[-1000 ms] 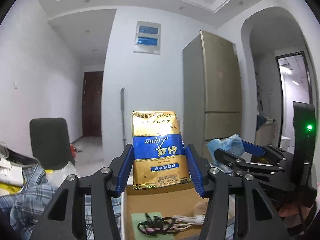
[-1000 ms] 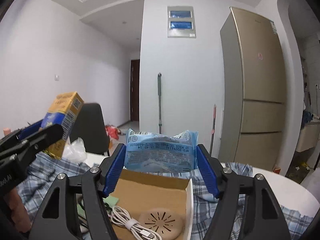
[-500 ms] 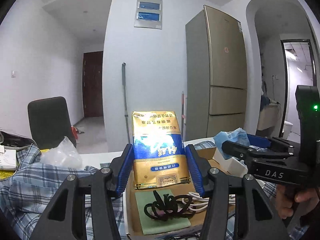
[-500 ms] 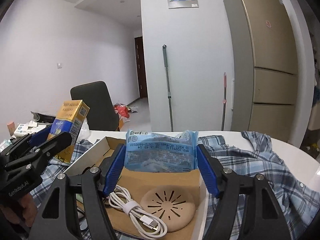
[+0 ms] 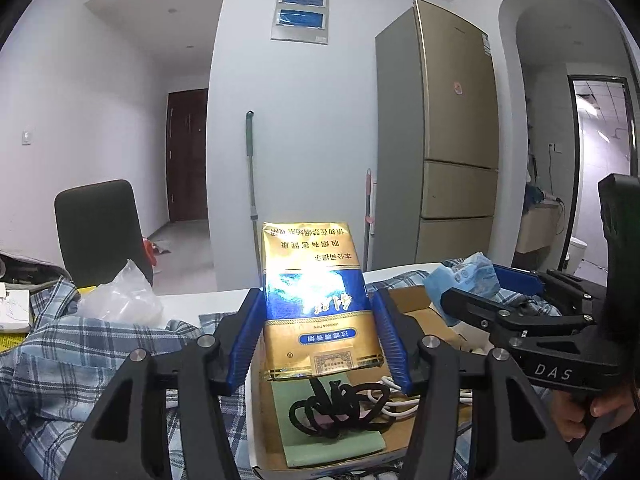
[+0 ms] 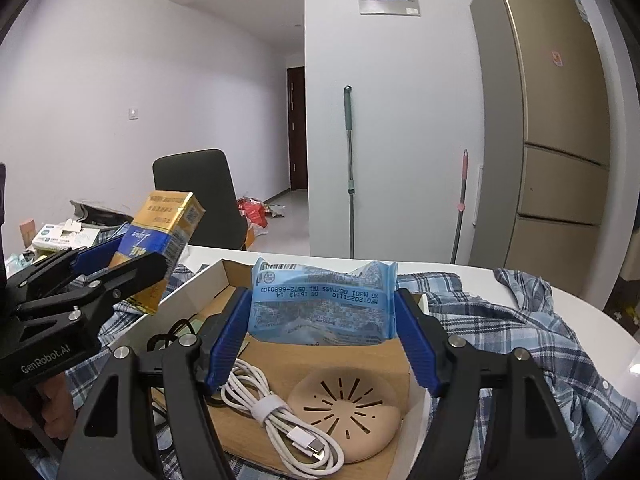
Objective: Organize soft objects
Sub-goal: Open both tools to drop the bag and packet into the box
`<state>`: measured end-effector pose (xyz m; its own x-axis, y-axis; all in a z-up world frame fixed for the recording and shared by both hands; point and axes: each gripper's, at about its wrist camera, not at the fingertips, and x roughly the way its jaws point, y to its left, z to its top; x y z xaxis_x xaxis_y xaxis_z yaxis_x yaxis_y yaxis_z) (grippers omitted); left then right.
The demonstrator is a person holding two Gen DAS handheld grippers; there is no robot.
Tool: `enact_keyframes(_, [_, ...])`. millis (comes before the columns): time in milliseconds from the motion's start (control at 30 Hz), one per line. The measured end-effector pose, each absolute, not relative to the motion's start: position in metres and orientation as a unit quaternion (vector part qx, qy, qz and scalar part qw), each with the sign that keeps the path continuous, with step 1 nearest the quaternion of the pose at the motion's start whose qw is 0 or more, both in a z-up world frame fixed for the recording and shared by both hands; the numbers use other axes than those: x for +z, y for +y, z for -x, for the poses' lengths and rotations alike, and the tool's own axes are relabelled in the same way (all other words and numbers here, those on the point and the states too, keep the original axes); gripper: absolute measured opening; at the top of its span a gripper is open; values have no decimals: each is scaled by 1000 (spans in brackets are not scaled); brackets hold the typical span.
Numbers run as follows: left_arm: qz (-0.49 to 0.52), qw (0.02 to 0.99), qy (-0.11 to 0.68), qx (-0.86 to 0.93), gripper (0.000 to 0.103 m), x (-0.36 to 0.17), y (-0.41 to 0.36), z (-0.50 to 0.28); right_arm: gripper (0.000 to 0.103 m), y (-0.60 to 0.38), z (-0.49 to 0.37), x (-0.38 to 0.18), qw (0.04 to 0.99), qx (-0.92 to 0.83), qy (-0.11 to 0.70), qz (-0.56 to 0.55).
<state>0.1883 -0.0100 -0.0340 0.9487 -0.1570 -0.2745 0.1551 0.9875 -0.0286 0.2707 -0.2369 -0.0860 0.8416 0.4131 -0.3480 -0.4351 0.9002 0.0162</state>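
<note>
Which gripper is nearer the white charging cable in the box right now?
Right. The right gripper, with the blue wipes packet between its pads, sits directly above the white charging cable. The left gripper, with the gold pack, hangs off the box's left side.

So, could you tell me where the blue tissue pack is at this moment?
The blue tissue pack sits between the right gripper fingers, above the open cardboard box, beyond the white cable and beige disc.
</note>
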Motion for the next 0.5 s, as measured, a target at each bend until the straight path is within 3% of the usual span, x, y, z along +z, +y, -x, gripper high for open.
enact_keyframes(100, [10, 988, 136, -74, 77, -34, -6, -187, 86, -236, -270, -85, 961, 214, 174, 33])
enact_keyframes(133, [13, 988, 135, -74, 78, -33, -5, -187, 86, -237, -270, -85, 961, 215, 172, 32])
enact_keyframes(500, [12, 989, 133, -65, 79, -33, -4, -185, 86, -234, -268, -84, 961, 216, 168, 36])
